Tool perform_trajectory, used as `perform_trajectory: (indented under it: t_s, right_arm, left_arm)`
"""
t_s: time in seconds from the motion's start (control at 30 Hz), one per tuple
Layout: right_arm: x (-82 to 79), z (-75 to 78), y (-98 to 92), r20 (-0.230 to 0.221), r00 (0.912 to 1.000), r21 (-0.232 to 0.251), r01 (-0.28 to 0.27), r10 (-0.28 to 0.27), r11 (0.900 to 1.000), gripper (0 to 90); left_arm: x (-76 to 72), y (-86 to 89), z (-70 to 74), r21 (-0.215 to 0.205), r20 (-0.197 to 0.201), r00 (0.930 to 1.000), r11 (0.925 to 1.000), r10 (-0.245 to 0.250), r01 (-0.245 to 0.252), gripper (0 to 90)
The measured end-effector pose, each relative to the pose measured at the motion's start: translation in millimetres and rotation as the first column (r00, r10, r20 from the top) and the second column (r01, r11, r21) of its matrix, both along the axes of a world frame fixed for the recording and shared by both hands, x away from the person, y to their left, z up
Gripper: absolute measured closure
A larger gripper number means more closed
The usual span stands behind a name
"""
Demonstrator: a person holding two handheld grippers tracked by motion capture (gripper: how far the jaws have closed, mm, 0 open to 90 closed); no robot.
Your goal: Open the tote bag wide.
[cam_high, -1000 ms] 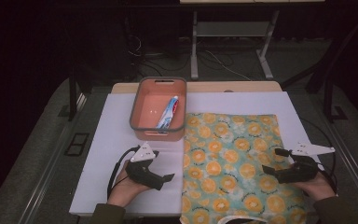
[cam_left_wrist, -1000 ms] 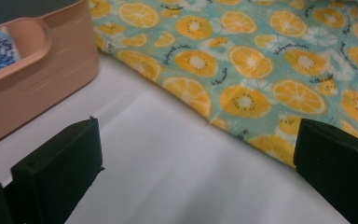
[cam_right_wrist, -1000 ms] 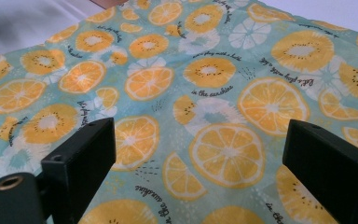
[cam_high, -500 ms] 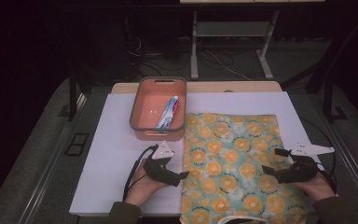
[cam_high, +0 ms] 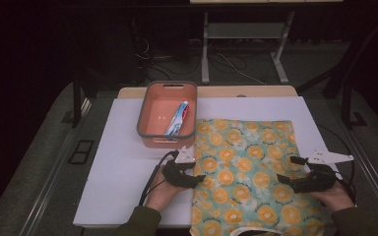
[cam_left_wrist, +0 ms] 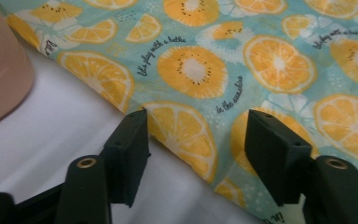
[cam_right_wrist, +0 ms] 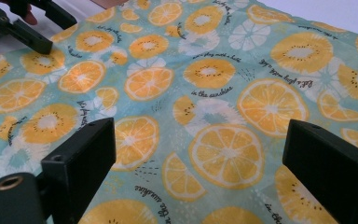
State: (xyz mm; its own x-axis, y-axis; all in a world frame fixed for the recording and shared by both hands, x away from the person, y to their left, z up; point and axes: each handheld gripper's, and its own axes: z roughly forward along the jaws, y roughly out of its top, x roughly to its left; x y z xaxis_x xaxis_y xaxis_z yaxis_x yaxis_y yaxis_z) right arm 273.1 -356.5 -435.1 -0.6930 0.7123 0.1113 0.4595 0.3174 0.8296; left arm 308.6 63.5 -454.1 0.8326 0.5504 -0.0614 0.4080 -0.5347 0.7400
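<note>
Left hand-held gripper [cam_high: 197, 178] reached the cloth [cam_high: 248, 172] edge (jaws closing, straddling it).

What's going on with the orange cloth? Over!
Left gripper fingers closing astride cloth edge, not pinched. Right gripper open over cloth. Bin close by, not blocking.

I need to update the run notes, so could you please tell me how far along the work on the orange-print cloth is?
Early. The cloth lies flat, not yet lifted or folded. The left gripper is at its left edge, the jaws just closing astride the hem, pads apparently not pressing yet. The right gripper hovers open above the cloth. Gripping and everything after remain. The toothpaste tube sits in the pink bin.
</note>
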Motion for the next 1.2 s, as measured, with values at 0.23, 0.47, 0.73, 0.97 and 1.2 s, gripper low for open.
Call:
perform_trajectory:
  t_s: [0.23, 0.47, 0.73, 0.97, 1.2]
  right_arm:
    - [-0.1, -0.2, 0.6, 0.000, 1.0000, -0.003, -0.002, 0.002, 1.000, 9.3]
    - [-0.1, -0.1, 0.3, 0.001, 1.0000, -0.004, -0.002, 0.002, 1.000, 9.3]
    - [-0.4, 0.2, 0.0, 0.004, 1.0000, -0.004, 0.000, 0.000, 1.000, 9.3]
    - [-0.4, 0.2, -0.5, 0.004, 1.0000, -0.004, 0.002, -0.002, 1.000, 9.3]
    - [-0.8, 0.4, 0.0, 0.008, 1.0000, -0.007, 0.001, -0.001, 1.000, 9.3]
  left_arm:
    - [1.6, -1.1, 0.0, 0.007, 0.027, 0.9996, 0.9999, -0.011, 0.011, 73.2]
    - [5.7, -6.4, 2.8, 0.021, 0.037, 0.9989, 0.9994, -0.028, 0.027, 89.5]
    - [35.4, -20.0, 8.7, 0.020, 0.086, 0.9963, 0.9998, -0.002, 0.000, 89.6]
    - [48.6, -26.8, 7.6, -0.011, 0.088, 0.9949, 0.9988, 0.049, -0.049, 72.6]
    - [25.0, -11.8, 28.6, -0.035, 0.077, 0.9947, 0.9973, 0.067, -0.065, 41.3]
